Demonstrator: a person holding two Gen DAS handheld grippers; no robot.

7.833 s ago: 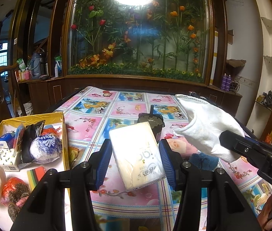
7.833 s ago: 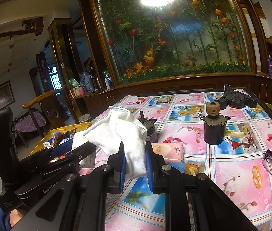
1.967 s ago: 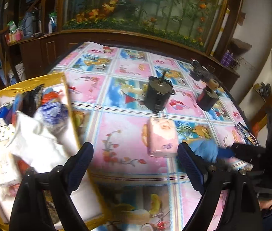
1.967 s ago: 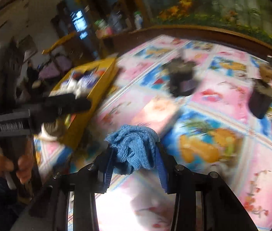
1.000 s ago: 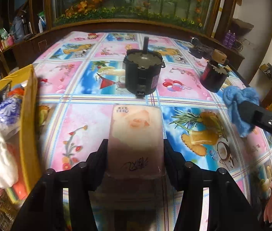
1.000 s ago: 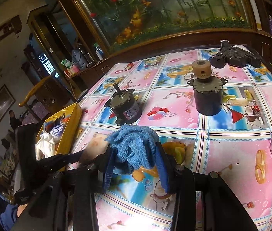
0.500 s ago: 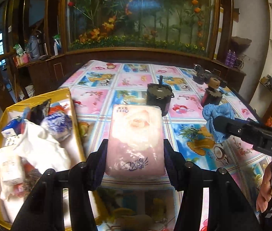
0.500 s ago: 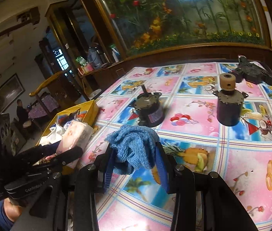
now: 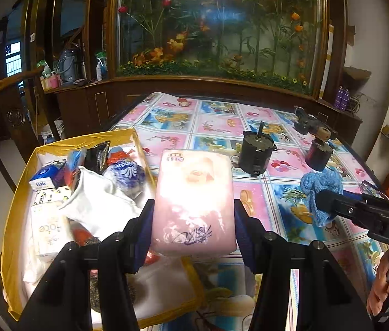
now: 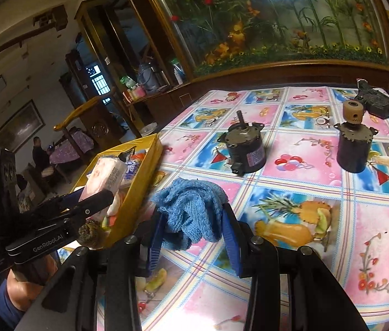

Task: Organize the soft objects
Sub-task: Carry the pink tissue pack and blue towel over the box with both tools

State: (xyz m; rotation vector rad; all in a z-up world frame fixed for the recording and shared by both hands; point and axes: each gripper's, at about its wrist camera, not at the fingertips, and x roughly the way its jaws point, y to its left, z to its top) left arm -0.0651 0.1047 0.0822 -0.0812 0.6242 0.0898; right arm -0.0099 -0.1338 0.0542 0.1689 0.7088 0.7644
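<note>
My left gripper is shut on a pink tissue pack, held above the table beside the right rim of the yellow box. In the right wrist view the same pink tissue pack hangs over the yellow box. My right gripper is shut on a crumpled blue cloth, raised over the table near the box's right wall. That blue cloth also shows in the left wrist view. A white cloth and several tissue packs lie in the box.
Two black motors stand on the patterned tablecloth, a dark part lies at the far right, and glasses sit by the right edge. A wooden cabinet with a flower panel stands behind. People sit in the room at left.
My left gripper lifted the pink tissue pack off the table and carried it left toward the yellow box. My right gripper moved left with the blue cloth, nearer the box.
</note>
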